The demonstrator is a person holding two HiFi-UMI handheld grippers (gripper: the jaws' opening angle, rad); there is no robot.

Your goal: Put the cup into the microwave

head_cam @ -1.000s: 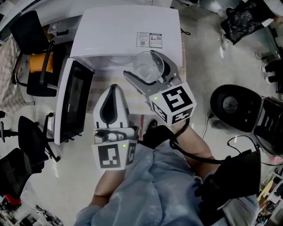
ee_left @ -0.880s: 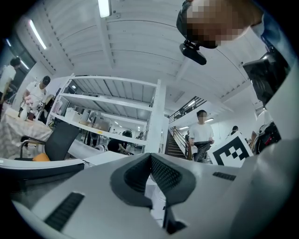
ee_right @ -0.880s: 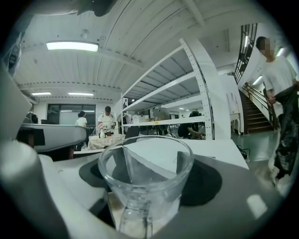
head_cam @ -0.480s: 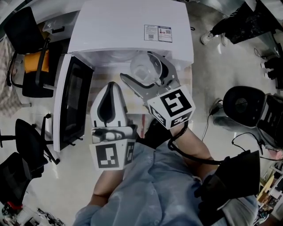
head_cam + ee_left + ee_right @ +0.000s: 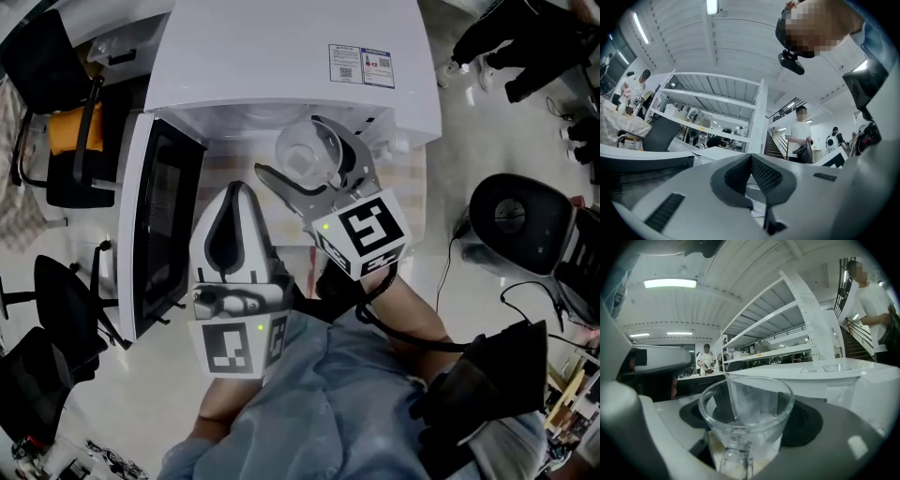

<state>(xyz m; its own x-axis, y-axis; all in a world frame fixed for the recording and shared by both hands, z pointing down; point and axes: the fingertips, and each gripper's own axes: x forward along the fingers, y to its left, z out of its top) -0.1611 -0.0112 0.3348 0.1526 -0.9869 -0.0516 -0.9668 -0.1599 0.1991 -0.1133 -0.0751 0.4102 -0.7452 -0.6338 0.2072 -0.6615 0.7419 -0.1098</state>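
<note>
A clear glass cup (image 5: 314,142) sits between the jaws of my right gripper (image 5: 298,155), which is shut on it. The cup hangs just in front of the white microwave (image 5: 281,56), at the mouth of its cavity (image 5: 244,117). The microwave door (image 5: 159,220) stands swung open to the left. In the right gripper view the cup (image 5: 745,411) fills the middle between the dark pads, with the microwave's body (image 5: 843,376) behind it. My left gripper (image 5: 238,192) is beside the door, left of the cup, with its jaws shut and nothing in them (image 5: 752,161).
The microwave stands on a wooden table (image 5: 291,211). Office chairs (image 5: 66,159) crowd the floor at the left, and a black round device (image 5: 520,220) lies on the floor at the right. Shelving (image 5: 717,108) and a standing person (image 5: 801,136) are in the background.
Both grippers have sunk a little and the microwave now fills more of the head view. The cup stays gripped in front of the cavity. The left jaws stay shut.
</note>
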